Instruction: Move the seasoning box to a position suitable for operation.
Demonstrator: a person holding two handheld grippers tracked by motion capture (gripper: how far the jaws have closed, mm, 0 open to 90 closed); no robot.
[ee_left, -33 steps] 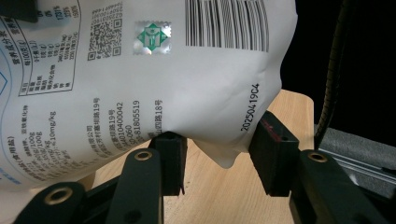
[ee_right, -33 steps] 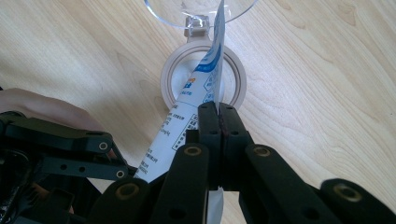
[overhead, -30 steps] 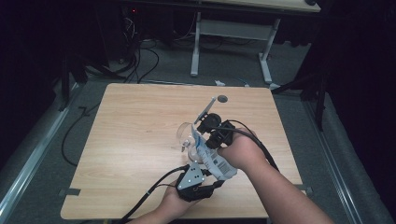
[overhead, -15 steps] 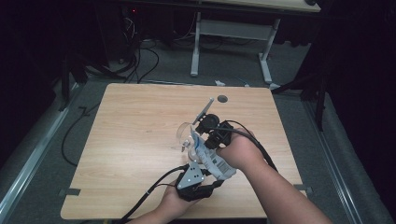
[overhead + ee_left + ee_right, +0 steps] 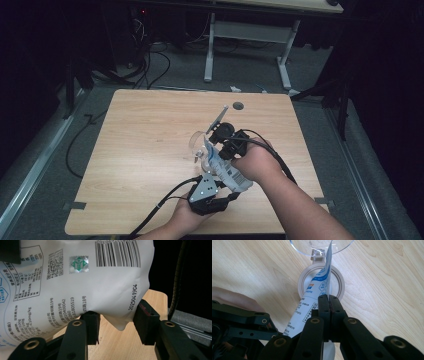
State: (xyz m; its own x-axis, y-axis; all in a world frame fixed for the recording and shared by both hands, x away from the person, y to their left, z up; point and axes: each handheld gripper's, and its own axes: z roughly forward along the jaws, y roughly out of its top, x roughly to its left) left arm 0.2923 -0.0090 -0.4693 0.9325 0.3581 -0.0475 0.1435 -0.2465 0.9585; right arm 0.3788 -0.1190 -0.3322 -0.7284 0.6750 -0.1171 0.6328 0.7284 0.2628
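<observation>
Pouch (image 5: 317, 290), white and printed, tilts over a round beige container (image 5: 321, 285) near table (image 5: 150, 135) centre; right gripper (image 5: 328, 300) pinches its edge; left gripper (image 5: 116, 322), jaws apart, straddles its barcoded bottom at 6 o'clock; contents unseen.

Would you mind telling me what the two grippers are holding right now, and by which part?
The right gripper is shut on the white pouch, pinching its thin edge above the round container. The left gripper is open, its jaws either side of the pouch's bottom corner.
</observation>
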